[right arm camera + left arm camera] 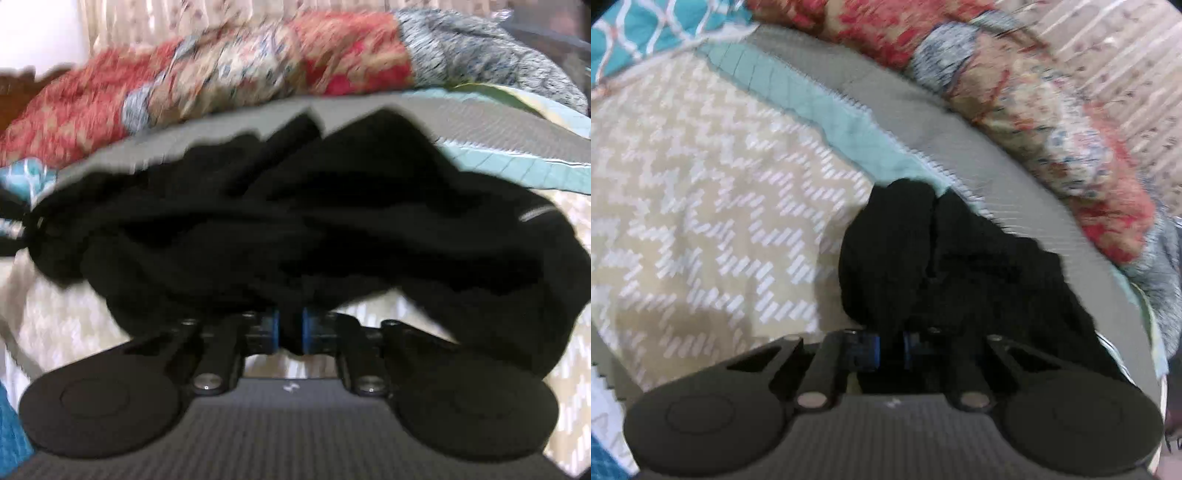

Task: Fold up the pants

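Note:
The black pants (945, 258) hang bunched from my left gripper (891, 349), whose blue-padded fingers are shut on a fold of the cloth above the bed. In the right wrist view the pants (295, 221) spread wide and crumpled across the frame. My right gripper (291, 332) is shut on their near edge. A thin pale stripe (537, 215) shows on the cloth at the right. Both views are motion-blurred.
A beige bedspread with white zigzags (701, 221) covers the bed. A grey and teal quilt edge (849, 110) runs behind it. A red floral blanket (221, 74) and a grey fuzzy throw (480, 51) are piled at the back.

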`<state>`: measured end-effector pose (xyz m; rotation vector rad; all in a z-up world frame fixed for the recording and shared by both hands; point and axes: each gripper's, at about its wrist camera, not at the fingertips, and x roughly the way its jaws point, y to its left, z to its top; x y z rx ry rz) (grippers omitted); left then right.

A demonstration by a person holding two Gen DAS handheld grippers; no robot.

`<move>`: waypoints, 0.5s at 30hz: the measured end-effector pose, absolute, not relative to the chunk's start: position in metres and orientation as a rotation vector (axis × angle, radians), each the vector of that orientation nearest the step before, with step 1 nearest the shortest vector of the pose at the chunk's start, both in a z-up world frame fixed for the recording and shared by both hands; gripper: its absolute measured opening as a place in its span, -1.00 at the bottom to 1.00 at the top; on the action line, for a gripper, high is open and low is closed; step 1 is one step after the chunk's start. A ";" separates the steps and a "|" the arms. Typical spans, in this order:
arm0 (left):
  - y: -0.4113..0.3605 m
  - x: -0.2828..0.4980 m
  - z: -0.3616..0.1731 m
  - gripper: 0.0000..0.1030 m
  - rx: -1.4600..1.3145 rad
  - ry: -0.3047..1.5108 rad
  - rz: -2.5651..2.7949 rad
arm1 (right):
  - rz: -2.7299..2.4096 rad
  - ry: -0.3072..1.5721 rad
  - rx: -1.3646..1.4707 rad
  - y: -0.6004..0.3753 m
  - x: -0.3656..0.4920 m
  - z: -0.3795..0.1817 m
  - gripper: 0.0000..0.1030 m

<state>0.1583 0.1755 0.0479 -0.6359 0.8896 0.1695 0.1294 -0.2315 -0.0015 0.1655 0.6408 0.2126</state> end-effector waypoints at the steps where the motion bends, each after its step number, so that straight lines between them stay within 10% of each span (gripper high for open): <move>1: 0.174 0.147 0.055 -0.83 -0.643 0.870 0.149 | 0.173 0.591 0.180 -0.243 0.123 0.009 -0.78; 10: 0.113 0.036 0.082 -0.83 -0.709 0.871 -0.268 | -0.117 0.188 0.183 -0.349 0.023 0.109 -0.85; 15: 0.059 0.003 0.059 -0.70 -0.464 1.027 -0.354 | -0.143 0.303 0.152 -0.360 -0.011 0.092 -0.85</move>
